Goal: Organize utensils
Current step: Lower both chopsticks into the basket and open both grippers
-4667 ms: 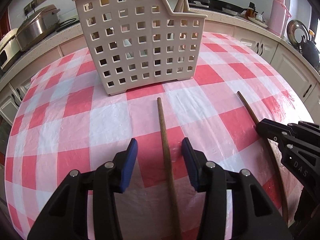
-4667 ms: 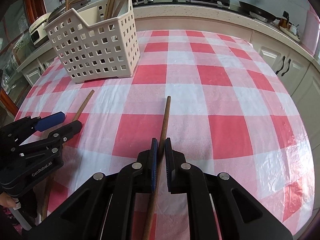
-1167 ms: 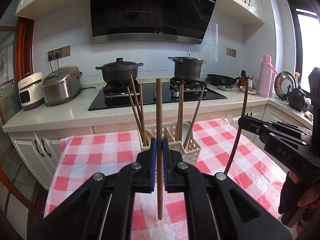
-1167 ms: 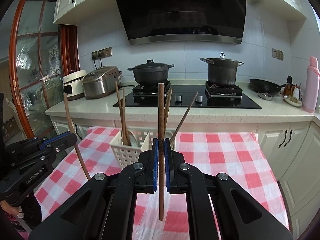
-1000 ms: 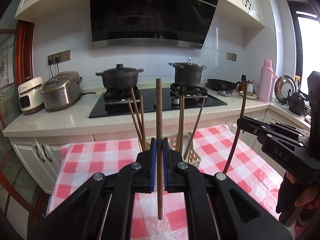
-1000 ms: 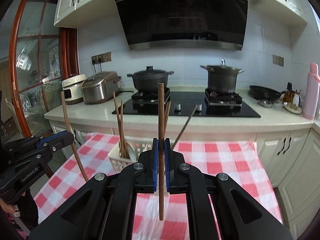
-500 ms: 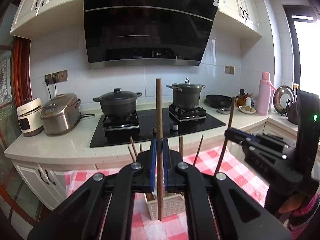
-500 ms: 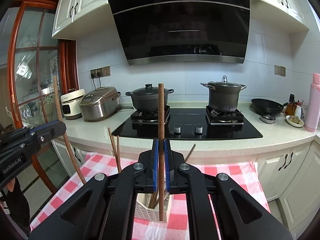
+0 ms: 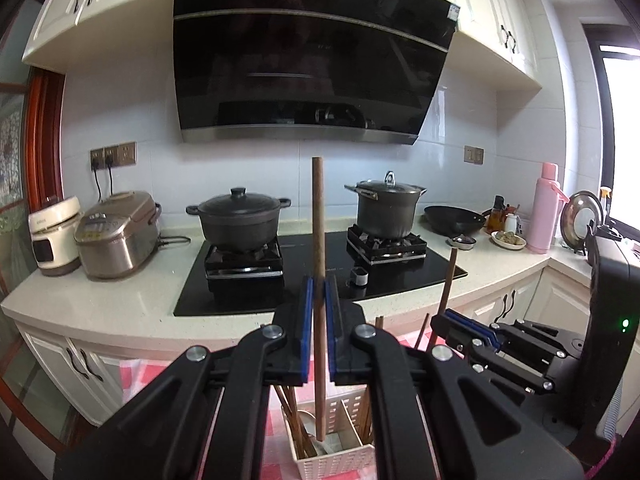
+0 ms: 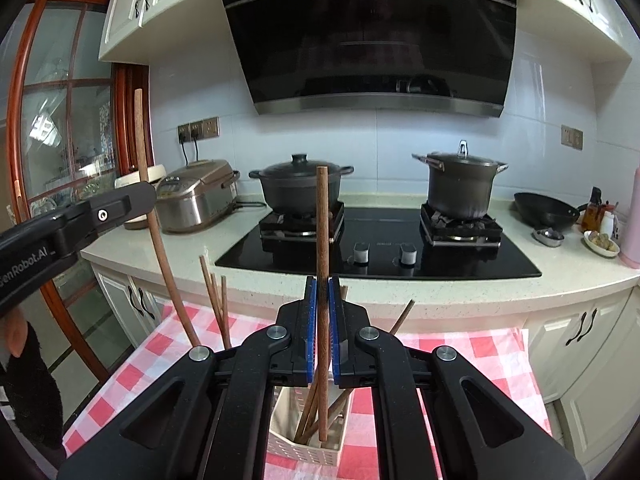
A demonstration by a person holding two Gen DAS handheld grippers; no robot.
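Note:
My left gripper (image 9: 319, 316) is shut on a brown wooden chopstick (image 9: 318, 240), held upright with its lower tip over the left side of the white perforated utensil basket (image 9: 344, 456). My right gripper (image 10: 322, 320) is shut on a second wooden chopstick (image 10: 322, 220), also upright, its lower tip above the basket (image 10: 304, 452). Several wooden chopsticks stand in the basket. The right gripper also shows in the left wrist view (image 9: 468, 326). The left gripper, holding its chopstick (image 10: 154, 220), also shows in the right wrist view (image 10: 132, 200).
The basket stands on a red and white checked tablecloth (image 10: 472, 356). Behind it runs a counter (image 10: 180, 252) with a black hob, two dark pots (image 10: 300, 188), rice cookers (image 9: 116, 232), a wok (image 9: 454, 220) and a pink flask (image 9: 542, 208).
Both grippers have risen and closed in over the basket, each keeping its chopstick upright. The basket now sits low, directly beneath both chopstick tips.

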